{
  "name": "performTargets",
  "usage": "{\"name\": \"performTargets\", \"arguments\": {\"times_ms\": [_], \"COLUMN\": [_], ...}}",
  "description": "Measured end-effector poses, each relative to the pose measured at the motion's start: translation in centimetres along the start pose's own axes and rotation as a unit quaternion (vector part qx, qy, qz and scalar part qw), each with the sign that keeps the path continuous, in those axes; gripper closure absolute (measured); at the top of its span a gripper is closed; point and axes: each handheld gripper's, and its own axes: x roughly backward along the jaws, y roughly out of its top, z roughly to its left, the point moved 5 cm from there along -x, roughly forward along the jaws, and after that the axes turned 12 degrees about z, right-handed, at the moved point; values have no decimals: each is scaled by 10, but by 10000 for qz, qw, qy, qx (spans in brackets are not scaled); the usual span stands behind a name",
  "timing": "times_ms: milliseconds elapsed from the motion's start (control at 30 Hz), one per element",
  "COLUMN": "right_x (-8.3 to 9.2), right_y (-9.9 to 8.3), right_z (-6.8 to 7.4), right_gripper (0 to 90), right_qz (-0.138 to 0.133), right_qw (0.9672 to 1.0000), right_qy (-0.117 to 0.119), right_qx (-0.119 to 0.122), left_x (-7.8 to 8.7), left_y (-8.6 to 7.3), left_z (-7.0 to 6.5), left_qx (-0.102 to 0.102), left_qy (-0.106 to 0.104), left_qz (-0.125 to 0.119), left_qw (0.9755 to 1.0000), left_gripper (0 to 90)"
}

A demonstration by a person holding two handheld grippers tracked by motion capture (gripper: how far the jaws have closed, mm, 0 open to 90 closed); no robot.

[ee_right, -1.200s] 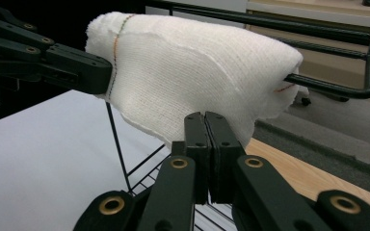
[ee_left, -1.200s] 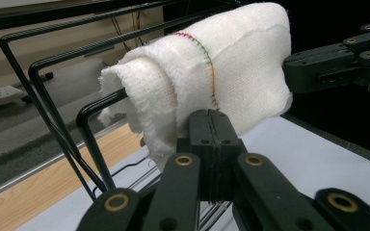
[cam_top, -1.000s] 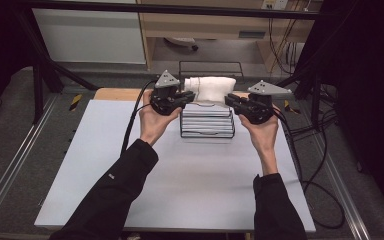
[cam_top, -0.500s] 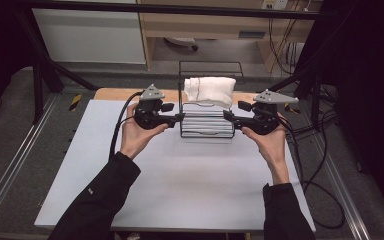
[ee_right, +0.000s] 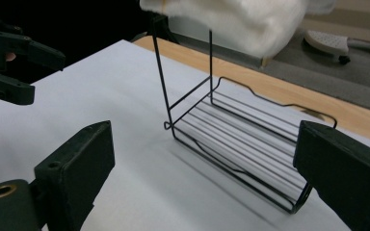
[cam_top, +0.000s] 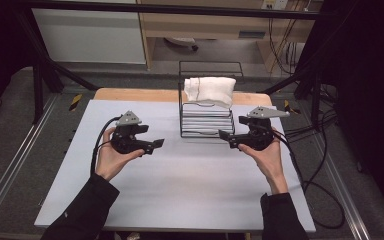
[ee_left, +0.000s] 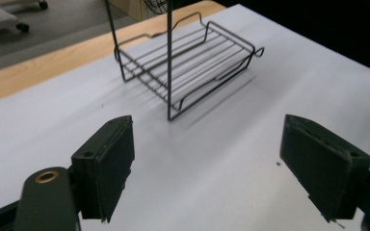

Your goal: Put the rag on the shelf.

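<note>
**Both tongs released, rack and towel standing free at the far middle of the table**

Nearest the camera in the high view: two dark sleeves come in from the bottom edge, one hand on each tool, over the pale table top (cam_top: 180, 200).

Left gripper (cam_top: 155, 143): held left of centre, low above the table, tips pointing right toward the rack. Its own view shows the two black jaws spread wide with bare table between them; they have just been opening, and nothing is in them. Cable loops back past the wrist.

Right gripper (cam_top: 225, 135): right of centre, tips pointing left, just beside the rack's near right corner but apart from it. Its own view shows the jaws far apart, just opened as well, with nothing pressed between the pads; the rack's lower shelf lies beyond them.

Wire rack (cam_top: 206, 122): black, upright, at the far middle of the table between the two tools, standing on its own. Lower shelf of parallel wires is bare in both gripper views.

White towel (cam_top: 210, 89): folded, draped over the rack's top, hanging a little down the near side. Neither tool touches it.

Beyond: a strip of wooden table edge (cam_top: 130, 94), then grey floor.
</note>
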Motion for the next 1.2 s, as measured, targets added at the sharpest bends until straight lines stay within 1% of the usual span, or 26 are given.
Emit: {"name": "performTargets", "arguments": {"times_ms": [167,233,300,400,467,567,600,667,767,867,1000,1100,1200], "right_x": [-7,-9,-12,-15,-17,-20,-21,-22,-23,-23,-21,-18,-17], "right_y": [-19,-26,-34,-47,-56,-71,-76,-85,-98,-110,-124,-133,-144], "right_z": [2,2,1,1,2,1,1,0,-2,-4,-7,-8,-10], "right_gripper": [42,35,27,8,8,7,7,7,6,6,6,6,6], "right_qz": [59,94,136,206,234,329,371,425,518,587,642,669,760], "right_qw": [10000,9999,9998,9997,9997,9993,9990,9987,9982,9975,9971,9968,9959], "right_qy": [53,61,76,82,76,122,154,190,192,201,220,241,260], "right_qx": [-38,-46,-93,-109,-97,-138,-170,-227,-248,-332,-339,-376,-424], "left_x": [1,3,4,5,6,8,9,10,13,17,20,22,23], "left_y": [-29,-42,-51,-66,-77,-92,-98,-107,-120,-129,-140,-147,-152], "left_z": [7,10,12,15,16,19,20,22,24,26,28,31,33], "left_qx": [155,216,291,364,402,432,469,511,483,413,323,410,439], "left_qy": [56,104,184,256,237,218,181,163,155,158,172,154,167], "left_qz": [76,50,-14,-16,42,124,138,128,119,104,133,102,94], "left_qw": [9998,9997,9994,9990,9989,9988,9986,9985,9986,9990,9992,9990,9989], "left_gripper": [138,129,126,116,110,104,103,102,102,103,102,102,102]}}
